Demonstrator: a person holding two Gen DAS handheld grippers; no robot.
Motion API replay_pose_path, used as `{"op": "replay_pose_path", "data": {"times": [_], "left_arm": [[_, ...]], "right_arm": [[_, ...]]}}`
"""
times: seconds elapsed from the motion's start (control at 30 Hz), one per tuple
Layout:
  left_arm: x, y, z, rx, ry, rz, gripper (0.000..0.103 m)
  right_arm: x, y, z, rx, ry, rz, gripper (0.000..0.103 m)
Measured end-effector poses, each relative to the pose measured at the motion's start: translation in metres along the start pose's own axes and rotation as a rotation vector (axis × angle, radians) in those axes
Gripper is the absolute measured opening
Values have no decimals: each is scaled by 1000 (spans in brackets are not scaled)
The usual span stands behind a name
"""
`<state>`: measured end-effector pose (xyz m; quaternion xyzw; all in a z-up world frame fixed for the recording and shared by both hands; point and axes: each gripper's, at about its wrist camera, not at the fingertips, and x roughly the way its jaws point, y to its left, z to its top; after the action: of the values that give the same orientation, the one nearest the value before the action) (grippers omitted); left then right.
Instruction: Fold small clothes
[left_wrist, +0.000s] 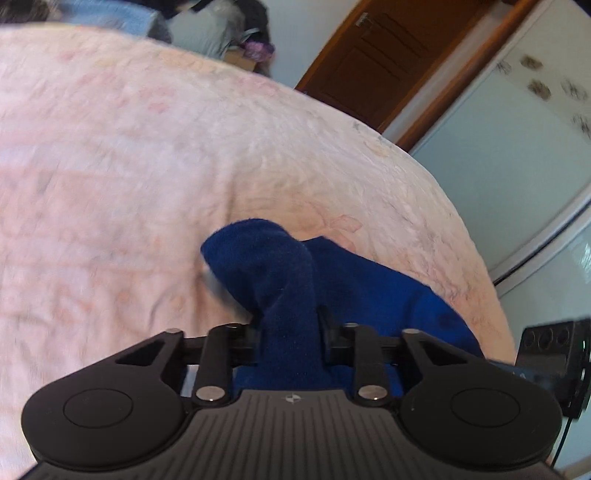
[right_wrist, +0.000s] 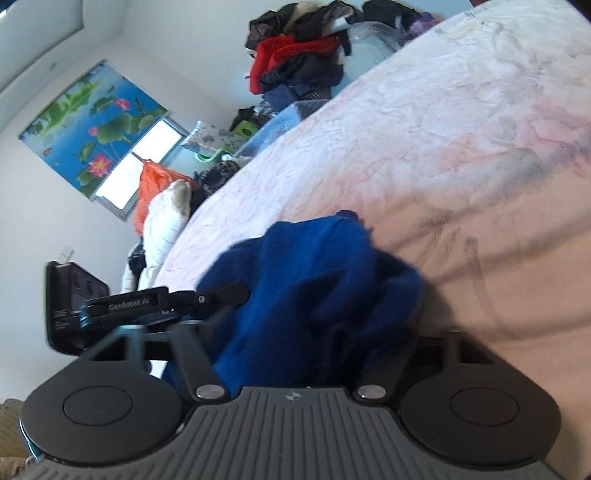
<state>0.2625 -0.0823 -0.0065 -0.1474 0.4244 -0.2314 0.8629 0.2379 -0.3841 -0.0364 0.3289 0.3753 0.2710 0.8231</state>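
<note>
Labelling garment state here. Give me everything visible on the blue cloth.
The blue cloth is a dark royal blue, fuzzy, fleece-like small garment, crumpled and unfolded. It lies bunched on the pale pink bedspread. The left gripper pinches a raised fold; the right gripper is shut on another bunched part. Its type and full outline cannot be made out.

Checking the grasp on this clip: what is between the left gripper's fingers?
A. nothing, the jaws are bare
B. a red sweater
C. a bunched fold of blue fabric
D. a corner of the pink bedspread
C: in the left wrist view the left gripper is pinched on a bunched fold of the blue garment, over the pink bedspread.
</note>
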Motion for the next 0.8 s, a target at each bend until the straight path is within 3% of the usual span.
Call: {"op": "replay_pose_path", "data": {"times": [0.13, 0.27, 0.3, 0.33, 0.37, 0.4, 0.43, 0.5, 0.63, 0.73, 0.77, 0.8], "left_arm": [[-8, -27, 1, 160, -80, -3, 22], [2, -34, 1, 180, -42, 45, 25], [3, -34, 0, 178, -31, 72, 27], [0, -33, -3, 174, -29, 87, 33], [-6, -31, -5, 170, -33, 93, 37], [-13, -29, -8, 166, -40, 91, 45], [-24, -24, -12, 165, -43, 84, 60], [-45, -14, -24, 153, -48, 67, 75], [-74, 6, -57, 118, 4, -26, 75], [-81, 16, -88, 68, 82, -125, 74], [-80, 16, -97, 56, 103, -141, 71], [-83, 14, -104, 69, 84, -139, 56]], "right_arm": [[-15, 0, -3, -6, -80, -22, 24], [-29, 3, 0, -9, -138, -57, 25], [-25, 2, 0, -13, -113, -90, 30], [-21, 0, -2, -1, -90, -124, 44], [-23, -1, -4, 17, -89, -128, 48], [-28, 0, -7, 36, -96, -107, 57], [-36, 1, -12, 56, -105, -81, 70], [-52, 3, -25, 74, -107, -29, 76], [-81, 5, -66, 65, -33, 0, 76], [-101, 9, -97, 55, 0, 87, 76], [-104, 11, -105, 51, 3, 106, 76], [-106, 14, -111, 43, -4, 97, 73]]}}
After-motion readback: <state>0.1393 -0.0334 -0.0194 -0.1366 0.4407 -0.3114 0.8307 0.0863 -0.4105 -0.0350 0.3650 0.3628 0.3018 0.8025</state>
